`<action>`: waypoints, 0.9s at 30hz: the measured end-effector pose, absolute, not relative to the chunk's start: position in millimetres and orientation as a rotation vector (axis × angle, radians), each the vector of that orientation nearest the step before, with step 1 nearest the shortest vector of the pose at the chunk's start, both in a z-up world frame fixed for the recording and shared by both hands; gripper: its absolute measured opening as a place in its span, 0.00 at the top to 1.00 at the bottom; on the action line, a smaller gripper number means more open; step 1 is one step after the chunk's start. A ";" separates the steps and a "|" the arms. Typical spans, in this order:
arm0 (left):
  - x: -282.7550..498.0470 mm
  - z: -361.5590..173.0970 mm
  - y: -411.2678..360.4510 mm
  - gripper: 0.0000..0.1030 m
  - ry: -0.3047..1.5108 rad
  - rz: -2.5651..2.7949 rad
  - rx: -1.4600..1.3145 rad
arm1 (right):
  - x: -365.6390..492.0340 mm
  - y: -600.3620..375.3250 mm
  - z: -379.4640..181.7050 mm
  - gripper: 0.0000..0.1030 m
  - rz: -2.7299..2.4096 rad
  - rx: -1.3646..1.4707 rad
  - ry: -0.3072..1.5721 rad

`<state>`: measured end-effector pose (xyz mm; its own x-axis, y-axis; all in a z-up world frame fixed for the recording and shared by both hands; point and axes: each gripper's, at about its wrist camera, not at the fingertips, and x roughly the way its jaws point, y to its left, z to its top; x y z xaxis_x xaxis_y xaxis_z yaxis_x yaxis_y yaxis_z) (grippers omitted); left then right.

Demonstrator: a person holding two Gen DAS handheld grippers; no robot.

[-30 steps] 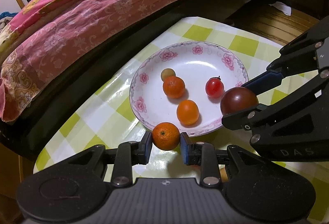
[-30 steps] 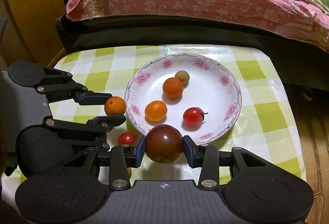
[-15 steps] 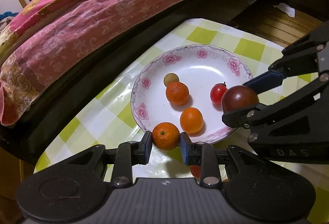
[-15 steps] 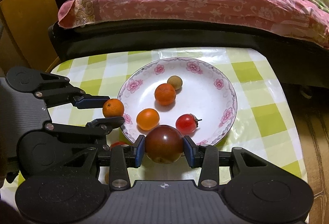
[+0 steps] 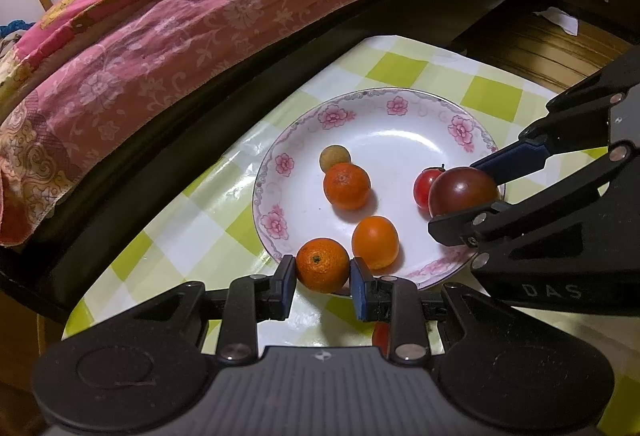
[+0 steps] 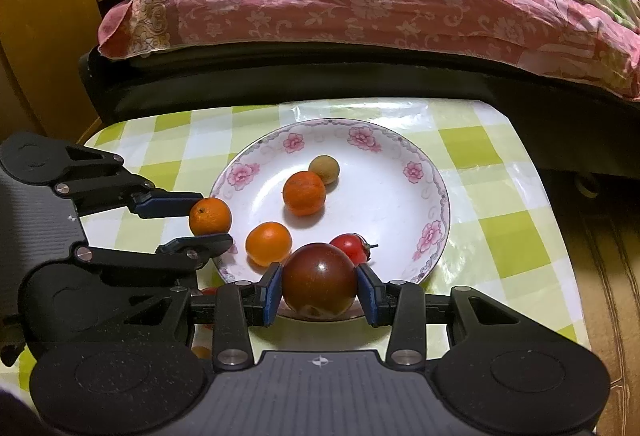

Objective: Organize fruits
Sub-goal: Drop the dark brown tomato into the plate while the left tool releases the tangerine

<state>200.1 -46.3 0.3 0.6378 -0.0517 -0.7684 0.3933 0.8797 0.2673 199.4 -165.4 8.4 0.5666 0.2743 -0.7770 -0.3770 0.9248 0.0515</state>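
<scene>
Left gripper (image 5: 322, 279) clamps a tangerine (image 5: 322, 265) at the plate (image 5: 404, 124) rim; right gripper (image 6: 319, 293) clamps a dark tomato (image 6: 319, 280) over the near rim. Judged best: carry each over bare plate, lower, then release gently so nothing rolls.

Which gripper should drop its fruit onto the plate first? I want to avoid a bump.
Probably right. The right gripper holds the dark tomato already over the plate rim; the left gripper holds its orange just outside the edge.
</scene>
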 end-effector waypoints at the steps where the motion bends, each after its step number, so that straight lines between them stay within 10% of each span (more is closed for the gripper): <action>1: 200.8 -0.2 -46.4 0.64 0.848 -0.263 0.436 | 200.0 -165.5 7.4 0.65 0.381 -0.124 0.890; 27: 211.2 -6.7 -46.0 0.64 0.833 -0.267 0.377 | 206.8 -167.9 4.6 0.65 0.377 -0.100 0.842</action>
<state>211.2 -46.0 -6.7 0.6452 -0.0826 -0.7596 0.3740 0.9010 0.2197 206.8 -167.9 4.6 0.6043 0.2860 -0.7437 -0.3646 0.9292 0.0610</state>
